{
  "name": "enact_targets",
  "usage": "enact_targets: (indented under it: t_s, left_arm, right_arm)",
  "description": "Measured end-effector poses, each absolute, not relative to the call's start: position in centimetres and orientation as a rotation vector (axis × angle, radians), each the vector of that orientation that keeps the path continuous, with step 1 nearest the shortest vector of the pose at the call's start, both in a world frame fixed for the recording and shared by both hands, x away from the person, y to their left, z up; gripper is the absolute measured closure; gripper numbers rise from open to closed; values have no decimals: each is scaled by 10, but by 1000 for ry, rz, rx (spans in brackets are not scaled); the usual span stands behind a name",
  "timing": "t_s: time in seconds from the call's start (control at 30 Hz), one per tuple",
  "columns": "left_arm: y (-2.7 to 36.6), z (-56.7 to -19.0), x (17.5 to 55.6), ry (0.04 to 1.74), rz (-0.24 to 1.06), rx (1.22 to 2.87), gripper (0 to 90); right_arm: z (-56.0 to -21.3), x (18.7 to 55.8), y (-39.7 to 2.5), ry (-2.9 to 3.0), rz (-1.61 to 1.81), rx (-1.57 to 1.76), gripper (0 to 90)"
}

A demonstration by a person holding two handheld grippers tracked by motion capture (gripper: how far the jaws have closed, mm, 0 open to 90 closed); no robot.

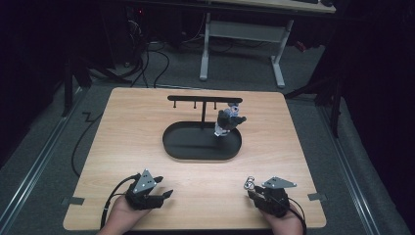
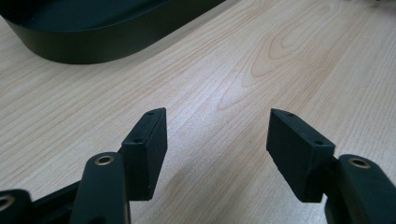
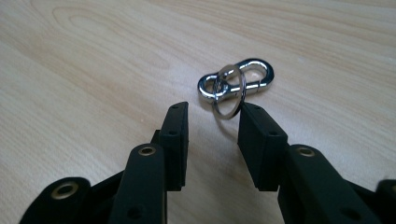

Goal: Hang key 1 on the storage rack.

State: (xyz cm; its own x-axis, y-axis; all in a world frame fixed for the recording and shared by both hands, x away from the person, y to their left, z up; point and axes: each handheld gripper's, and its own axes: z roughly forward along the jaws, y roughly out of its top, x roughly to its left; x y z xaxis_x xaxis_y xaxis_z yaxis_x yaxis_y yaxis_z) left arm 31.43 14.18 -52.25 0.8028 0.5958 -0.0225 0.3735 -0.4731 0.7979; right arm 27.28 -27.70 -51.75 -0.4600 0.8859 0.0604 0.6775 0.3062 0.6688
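Near the worktop's front right corner, the key clip (image 3: 236, 86) lies just ahead of your right hand-held gripper (image 3: 212, 122), whose jaws stand partly apart, empty. It is small, light, stiff, slippery metal; pinch the ring's edge squarely.

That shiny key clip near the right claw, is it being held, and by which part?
Not held. The key clip lies on the table just beyond the right claw, whose jaws are open. The left claw is open and empty.
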Motion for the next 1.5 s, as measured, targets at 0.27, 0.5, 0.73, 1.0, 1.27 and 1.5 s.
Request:
enact_targets:
  t_s: [0.27, 0.5, 0.73, 1.0, 1.27, 1.5]
  left_arm:
    - [139, -523, 314, 709, 325, 2128, 390]
    - [141, -524, 313, 718, 323, 2134, 390]
    - [145, -524, 313, 731, 327, 2126, 390]
    - [145, -525, 313, 727, 328, 2130, 390]
    - [145, -524, 313, 728, 329, 2128, 390]
    - [144, -525, 312, 732, 325, 2131, 390]
  right_arm:
    - [-519, 269, -278, 2261, 901, 1392, 631]
    - [-519, 281, -290, 2204, 978, 1477, 548]
    - [-522, 293, -284, 2231, 1016, 1488, 636]
    - [-513, 284, -271, 2272, 1042, 1377, 817]
    - [-518, 283, -261, 2297, 954, 1351, 810]
    - [-519, 285, -268, 2296, 922, 1408, 833]
